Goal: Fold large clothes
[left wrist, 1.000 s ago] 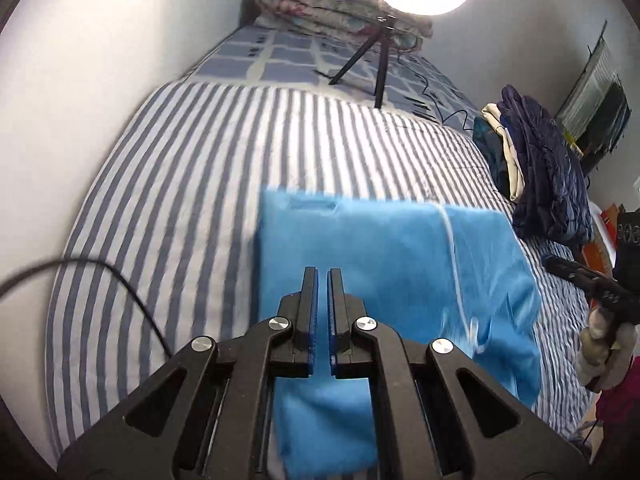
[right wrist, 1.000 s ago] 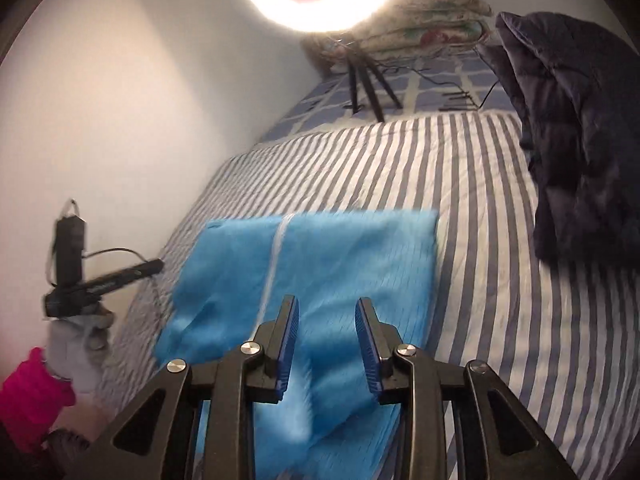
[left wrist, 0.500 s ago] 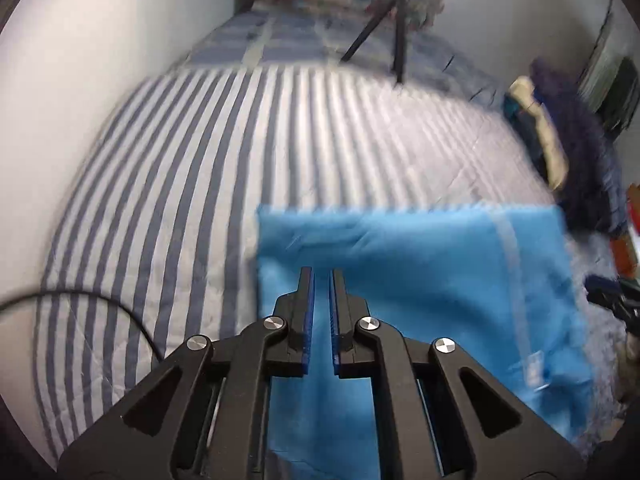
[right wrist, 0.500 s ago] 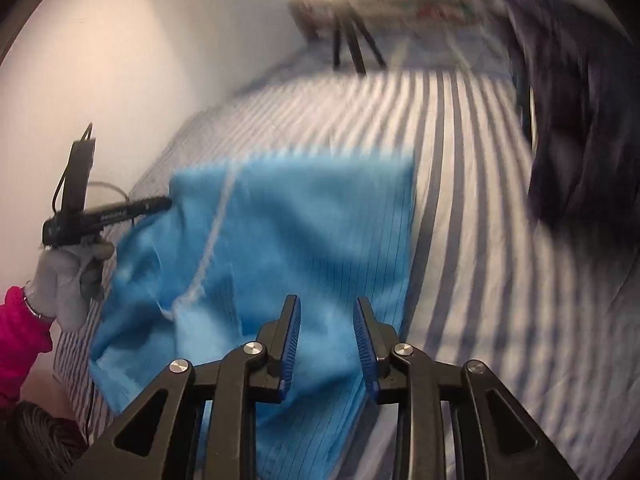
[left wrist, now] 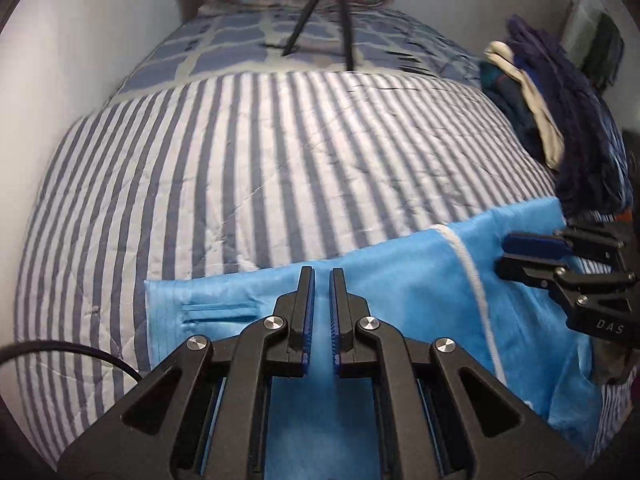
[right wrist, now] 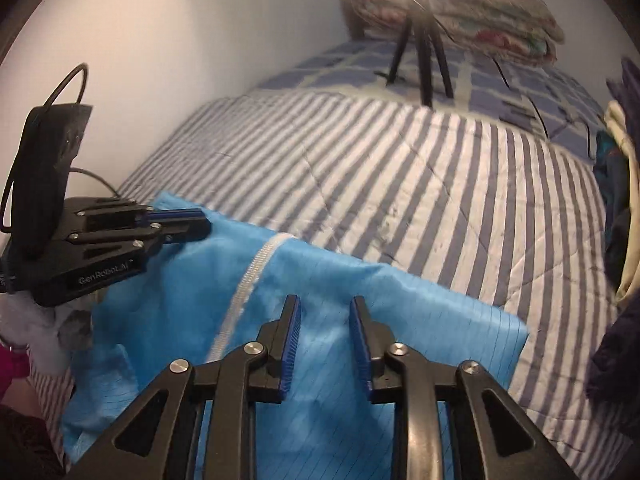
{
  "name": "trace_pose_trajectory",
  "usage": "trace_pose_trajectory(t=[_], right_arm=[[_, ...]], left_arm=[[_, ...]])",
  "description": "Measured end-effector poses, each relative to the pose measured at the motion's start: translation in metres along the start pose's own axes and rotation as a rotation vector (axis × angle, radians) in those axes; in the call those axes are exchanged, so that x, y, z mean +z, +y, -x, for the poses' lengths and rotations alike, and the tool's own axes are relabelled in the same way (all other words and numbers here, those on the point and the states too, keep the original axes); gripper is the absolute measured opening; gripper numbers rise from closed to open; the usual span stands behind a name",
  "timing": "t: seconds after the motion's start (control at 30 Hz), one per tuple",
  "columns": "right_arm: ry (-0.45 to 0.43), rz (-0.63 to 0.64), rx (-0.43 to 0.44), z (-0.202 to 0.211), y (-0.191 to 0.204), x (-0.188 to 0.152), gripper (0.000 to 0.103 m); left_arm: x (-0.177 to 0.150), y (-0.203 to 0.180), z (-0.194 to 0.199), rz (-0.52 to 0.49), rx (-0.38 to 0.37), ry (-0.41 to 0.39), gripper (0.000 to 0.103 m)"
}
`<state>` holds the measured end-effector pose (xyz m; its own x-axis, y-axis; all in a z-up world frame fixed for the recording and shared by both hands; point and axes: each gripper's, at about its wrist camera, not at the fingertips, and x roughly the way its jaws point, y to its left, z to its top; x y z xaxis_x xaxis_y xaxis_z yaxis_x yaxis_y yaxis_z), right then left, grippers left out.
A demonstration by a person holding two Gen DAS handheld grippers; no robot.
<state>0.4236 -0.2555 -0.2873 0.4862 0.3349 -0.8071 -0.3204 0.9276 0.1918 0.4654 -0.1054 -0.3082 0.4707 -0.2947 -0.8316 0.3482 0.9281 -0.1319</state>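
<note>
On the bed: a blue garment (left wrist: pixel 384 280) lies partly folded on the striped quilt (left wrist: pixel 248 168), its far edge straight, white zipper (left wrist: pixel 472 276) running across it.
Left gripper (left wrist: pixel 321 312): fingers all but shut, a thin slit between them; whether cloth is pinched I cannot tell. It sits low over the near left part of the garment, likely to pin or carry that side.
Right gripper (right wrist: pixel 324 340): fingers part open and just closing in, over the garment's right half; no cloth is clearly pressed between them.
Why paired: one on each side keeps the fold edge even.
Nearby: clothes pile (left wrist: pixel 560 120) at the bed's right, tripod (right wrist: pixel 420 48) beyond.
</note>
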Motion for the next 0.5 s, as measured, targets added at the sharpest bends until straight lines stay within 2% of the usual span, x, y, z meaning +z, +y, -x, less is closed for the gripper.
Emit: trace_pose_trajectory(t=[0.13,0.27,0.37,0.5], right_arm=[[0.019,-0.049,0.009,-0.009,-0.012,-0.004,0.023],[0.04,-0.045,0.005,-0.004,-0.013,-0.009,0.021],[0.041,-0.094,0.022,0.005,-0.028,-0.016,0.02],[0.033,-0.15,0.004,0.029,-0.048,-0.041,0.023]], left_arm=[[-0.005,0.013,-0.011,0.017,0.014,0.0,0.006],[-0.009,0.02,-0.011,0.024,0.0,-0.025,0.007],[-0.012,0.024,-0.002,0.011,0.021,-0.031,0.008],[-0.023,0.034,0.024,-0.047,0.073,-0.056,0.008]])
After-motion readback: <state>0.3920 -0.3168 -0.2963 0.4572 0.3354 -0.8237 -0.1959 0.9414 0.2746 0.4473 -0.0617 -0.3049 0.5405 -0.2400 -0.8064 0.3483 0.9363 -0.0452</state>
